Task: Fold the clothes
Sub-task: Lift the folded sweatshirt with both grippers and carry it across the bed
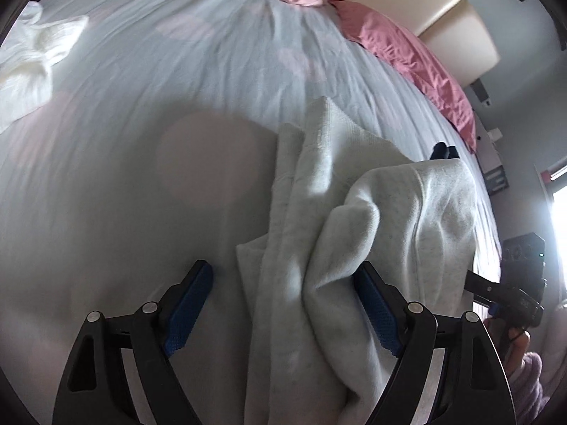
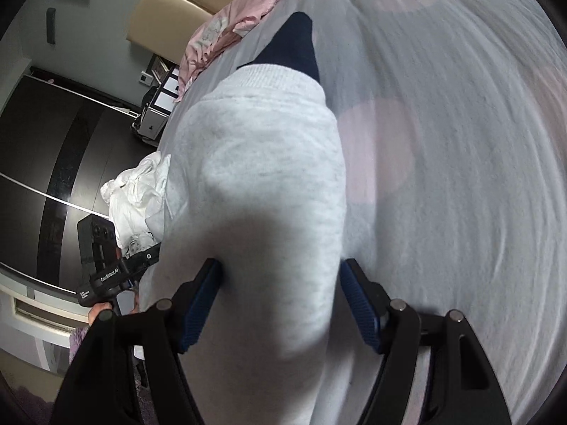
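Grey sweatshirt (image 1: 372,219) lies bunched on bed sheet (image 1: 177,88); left gripper (image 1: 283,304) spread wide, cloth between pads; right gripper (image 2: 281,304) spread, straddling sweatshirt, not pinching; white garment (image 1: 28,60) well apart

Matt fleecy cloth sweatshirt (image 2: 262,163)

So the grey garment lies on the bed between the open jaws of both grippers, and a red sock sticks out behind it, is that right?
Not quite: the sock is dark navy, not red, as the right wrist view shows. The rest holds: the grey garment lies on the bed between the open jaws of the left gripper and the right gripper.
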Available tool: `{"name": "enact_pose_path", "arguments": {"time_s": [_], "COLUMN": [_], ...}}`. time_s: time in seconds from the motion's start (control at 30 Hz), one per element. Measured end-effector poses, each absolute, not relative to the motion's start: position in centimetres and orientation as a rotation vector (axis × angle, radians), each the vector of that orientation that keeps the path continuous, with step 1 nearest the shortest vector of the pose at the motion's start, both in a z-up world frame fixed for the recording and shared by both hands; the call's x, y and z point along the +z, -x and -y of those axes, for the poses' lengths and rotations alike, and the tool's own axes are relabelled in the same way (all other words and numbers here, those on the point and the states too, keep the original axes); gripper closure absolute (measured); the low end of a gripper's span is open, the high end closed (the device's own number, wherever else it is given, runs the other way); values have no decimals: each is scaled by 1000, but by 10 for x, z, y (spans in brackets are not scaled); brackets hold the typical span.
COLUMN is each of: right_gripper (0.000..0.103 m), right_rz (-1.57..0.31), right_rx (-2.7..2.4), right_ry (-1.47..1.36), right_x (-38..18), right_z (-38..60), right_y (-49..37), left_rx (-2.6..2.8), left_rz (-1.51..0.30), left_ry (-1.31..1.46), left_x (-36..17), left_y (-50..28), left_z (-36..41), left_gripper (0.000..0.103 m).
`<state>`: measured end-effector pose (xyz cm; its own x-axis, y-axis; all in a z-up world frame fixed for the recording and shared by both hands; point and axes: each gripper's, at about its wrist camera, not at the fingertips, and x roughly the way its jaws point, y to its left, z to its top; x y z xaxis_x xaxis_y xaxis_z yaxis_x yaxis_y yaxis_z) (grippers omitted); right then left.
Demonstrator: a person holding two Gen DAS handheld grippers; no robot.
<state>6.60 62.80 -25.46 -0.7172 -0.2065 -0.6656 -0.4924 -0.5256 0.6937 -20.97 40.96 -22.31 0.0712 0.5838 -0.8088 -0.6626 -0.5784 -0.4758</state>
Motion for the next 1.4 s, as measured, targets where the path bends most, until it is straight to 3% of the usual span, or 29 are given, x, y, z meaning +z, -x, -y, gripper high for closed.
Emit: {"name": "enact_pose_path", "arguments": {"time_s": [0.2, 0.33, 0.53, 0.6, 0.7, 0.77, 1.0, 1.2, 1.33, 1.4], "right_gripper": [34, 34, 36, 44, 55, 56, 51, 49, 50, 55], "right_rz": [-1414, -1420, -1409, -1410, -1408, -1405, -1500, -1496, -1485, -1465], "right_rx": [2399, 2413, 2421, 2421, 2423, 2424, 2406, 2411, 2411, 2419], "right_ry": [1073, 1063, 1056, 1057, 1060, 1061, 1033, 1021, 1021, 1016], "right_x": [-256, -257, -255, -255, -254, -254, -262, -262, -261, -260], "right_z": [-629, -630, -628, -628, -627, -627, -629, -626, -625, -624], "right_y": [-59, -58, -57, -57, -58, -57, -58, -57, -55, -55], "left_rx": [1618, 1526, 1467, 1478, 1492, 1495, 1455, 1476, 1474, 1486], "left_rz": [-112, -35, -8, -31, -55, -48, 62, 44, 50, 36], "left_ry": [1372, 1430, 1452, 1434, 1425, 1440, 1487, 1438, 1456, 1452], "left_x": [-224, -228, -227, -223, -220, -223, -234, -232, -233, -232], "left_y": [206, 211, 210, 207, 204, 206, 211, 200, 203, 202], "left_z": [-421, -421, -420, -422, -421, -421, -420, -428, -425, -424], "left_gripper": [23, 44, 60, 62, 62, 61, 41, 28, 28, 32]}}
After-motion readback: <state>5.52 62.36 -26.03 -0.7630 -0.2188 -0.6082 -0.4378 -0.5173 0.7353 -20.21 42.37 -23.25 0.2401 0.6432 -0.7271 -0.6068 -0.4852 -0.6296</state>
